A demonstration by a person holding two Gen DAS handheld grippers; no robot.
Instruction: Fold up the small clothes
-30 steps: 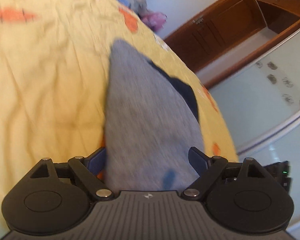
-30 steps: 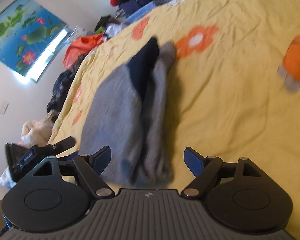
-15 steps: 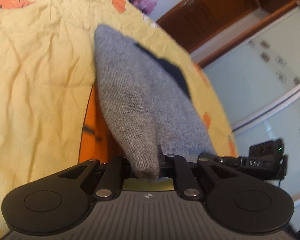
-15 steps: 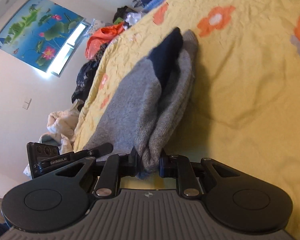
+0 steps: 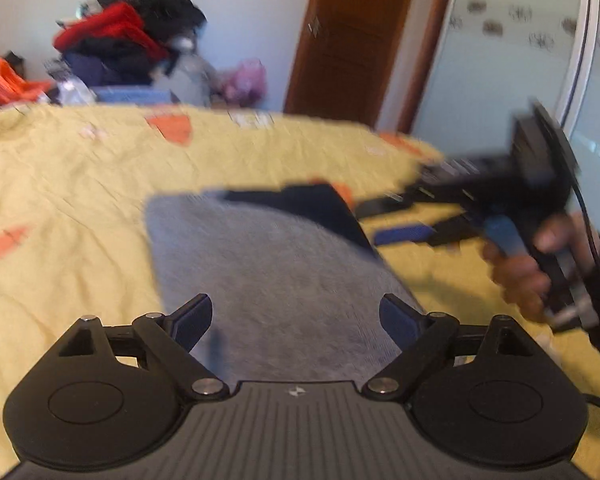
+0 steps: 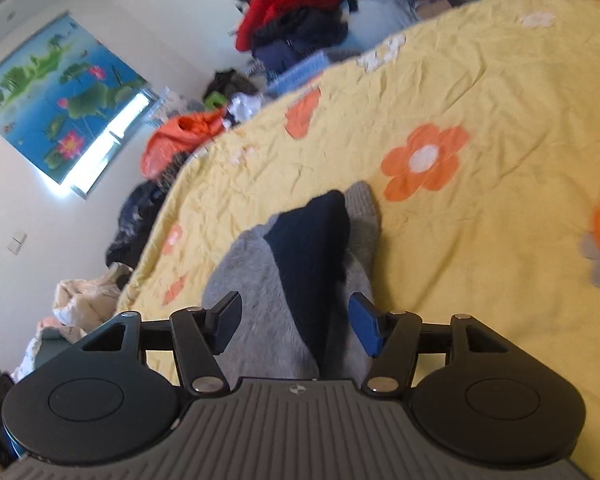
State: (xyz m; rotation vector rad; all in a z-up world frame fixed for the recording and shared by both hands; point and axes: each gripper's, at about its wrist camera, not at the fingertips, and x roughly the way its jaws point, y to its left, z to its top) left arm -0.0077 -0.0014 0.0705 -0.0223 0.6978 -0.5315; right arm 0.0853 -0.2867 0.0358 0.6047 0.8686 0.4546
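Note:
A grey garment [image 5: 276,280] with a dark navy part [image 5: 316,208] lies folded on the yellow bedsheet [image 5: 68,208]. My left gripper [image 5: 296,316] is open, its fingers either side of the near end of the cloth. In the right wrist view the same grey garment [image 6: 256,280] with its navy strip [image 6: 312,248] lies flat, and my right gripper [image 6: 294,324] is open over its near end. The right gripper, held by a hand, also shows in the left wrist view [image 5: 404,234], beside the garment's right edge.
The yellow sheet with orange flowers [image 6: 424,164] covers the bed. A pile of clothes [image 5: 120,44] lies beyond the far edge. A wooden door [image 5: 352,40] and a glass wardrobe panel [image 5: 512,60] stand at the right. A lotus picture [image 6: 60,96] hangs on the wall.
Both grippers were shut on the garment's near end half a second ago. Both have now opened and let it go, and the garment lies flat on the sheet.

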